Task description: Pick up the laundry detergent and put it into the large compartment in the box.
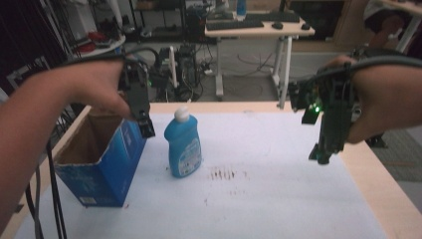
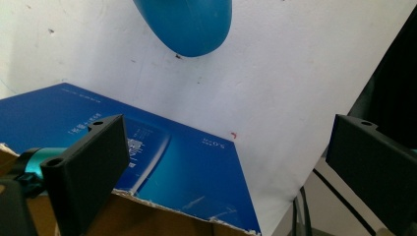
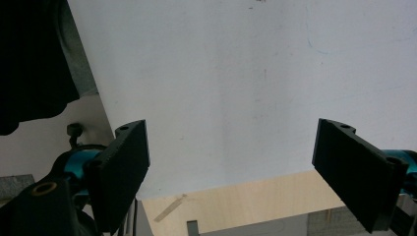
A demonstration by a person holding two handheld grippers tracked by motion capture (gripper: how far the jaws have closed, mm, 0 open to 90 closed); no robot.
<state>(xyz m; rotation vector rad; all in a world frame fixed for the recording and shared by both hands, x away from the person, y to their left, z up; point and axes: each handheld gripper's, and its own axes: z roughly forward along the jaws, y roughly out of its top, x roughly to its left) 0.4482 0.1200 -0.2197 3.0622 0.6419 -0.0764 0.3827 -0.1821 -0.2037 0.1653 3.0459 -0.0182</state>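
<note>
The left gripper (image 1: 145,127) hangs over the right rim of the open blue box (image 1: 107,169), jaws spread wide and holding nothing. The box stands near the table's (image 1: 298,199) left edge, its open top facing up. In the left gripper view the box's blue side panel (image 2: 182,162) lies below the spread jaws. The bottle (image 1: 182,144), blue with a white cap, stands upright on the white table cover just beside the box's right side, apart from both grippers. The right gripper (image 1: 321,152) is held above the table's right edge, well apart from the bottle, jaws spread wide and empty.
</note>
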